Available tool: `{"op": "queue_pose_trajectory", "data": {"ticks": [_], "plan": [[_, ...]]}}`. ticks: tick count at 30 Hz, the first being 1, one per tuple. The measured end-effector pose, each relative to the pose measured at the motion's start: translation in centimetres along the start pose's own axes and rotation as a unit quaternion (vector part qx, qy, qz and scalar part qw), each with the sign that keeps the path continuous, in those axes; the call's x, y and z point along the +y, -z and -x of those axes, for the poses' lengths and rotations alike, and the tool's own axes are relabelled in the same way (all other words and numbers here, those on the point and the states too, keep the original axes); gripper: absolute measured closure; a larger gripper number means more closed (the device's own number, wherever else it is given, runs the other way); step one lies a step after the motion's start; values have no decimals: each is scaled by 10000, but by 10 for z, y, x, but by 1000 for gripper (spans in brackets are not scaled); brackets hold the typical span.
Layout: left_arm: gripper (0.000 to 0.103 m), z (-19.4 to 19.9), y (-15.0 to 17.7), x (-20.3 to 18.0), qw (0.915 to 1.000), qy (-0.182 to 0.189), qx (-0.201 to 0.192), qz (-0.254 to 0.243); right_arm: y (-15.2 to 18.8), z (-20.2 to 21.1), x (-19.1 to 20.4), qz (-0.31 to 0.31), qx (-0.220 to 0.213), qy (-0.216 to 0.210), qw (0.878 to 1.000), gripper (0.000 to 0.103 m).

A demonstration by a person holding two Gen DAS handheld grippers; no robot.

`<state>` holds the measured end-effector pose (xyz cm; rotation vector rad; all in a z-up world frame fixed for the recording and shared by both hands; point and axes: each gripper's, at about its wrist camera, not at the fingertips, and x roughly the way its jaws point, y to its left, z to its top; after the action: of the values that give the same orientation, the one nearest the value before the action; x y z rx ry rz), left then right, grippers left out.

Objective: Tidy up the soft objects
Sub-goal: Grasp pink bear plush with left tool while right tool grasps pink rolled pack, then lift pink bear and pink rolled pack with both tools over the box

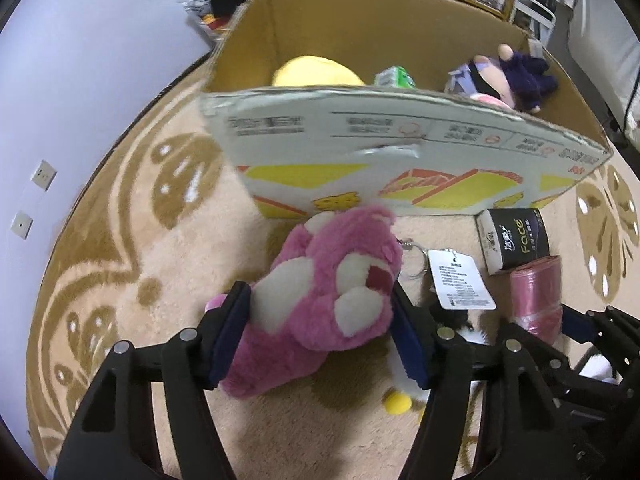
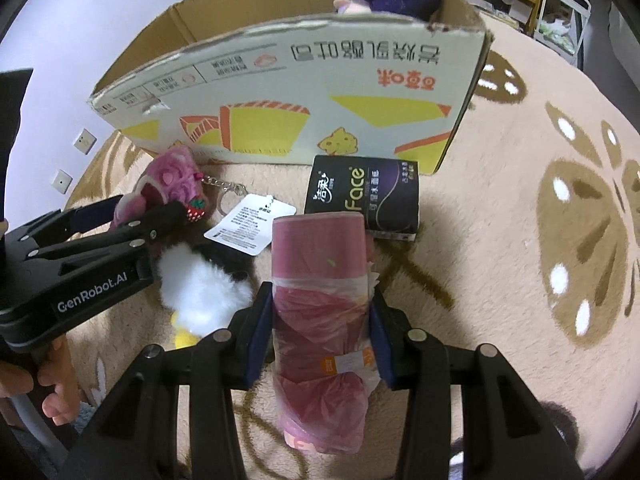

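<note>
Left claw [image 1: 320,320] clenched on the light, squashy pink plush bear [image 1: 320,296], right claw [image 2: 318,336] on the crinkly pink bag roll [image 2: 320,304], both gripped mid-body before the cardboard box [image 1: 360,148].

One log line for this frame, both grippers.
left gripper: shut on pink plush bear | right gripper: shut on pink bag roll | cardboard box: ahead

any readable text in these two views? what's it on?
"Face": black tissue pack, beside Chinese characters too small to read.
"GenRobot.AI": side of left gripper.
Cardboard box: large upside-down Chinese print, not legible to me; small panels blurred.
White hang tag: too small to read.
</note>
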<state>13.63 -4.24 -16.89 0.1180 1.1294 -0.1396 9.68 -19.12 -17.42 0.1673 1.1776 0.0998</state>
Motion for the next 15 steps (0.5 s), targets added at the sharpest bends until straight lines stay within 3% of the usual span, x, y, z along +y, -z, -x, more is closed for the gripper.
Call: {"op": "queue_pose_trajectory", "data": {"ticks": [6, 15], "plan": [[38, 21, 8, 24, 9990, -52, -241, 375, 6, 23, -8, -48, -335, -73, 9994, 57], [38, 59, 14, 22, 9963, -51, -761, 390, 12, 60, -15, -106, -928, -198, 9954, 63]]}}
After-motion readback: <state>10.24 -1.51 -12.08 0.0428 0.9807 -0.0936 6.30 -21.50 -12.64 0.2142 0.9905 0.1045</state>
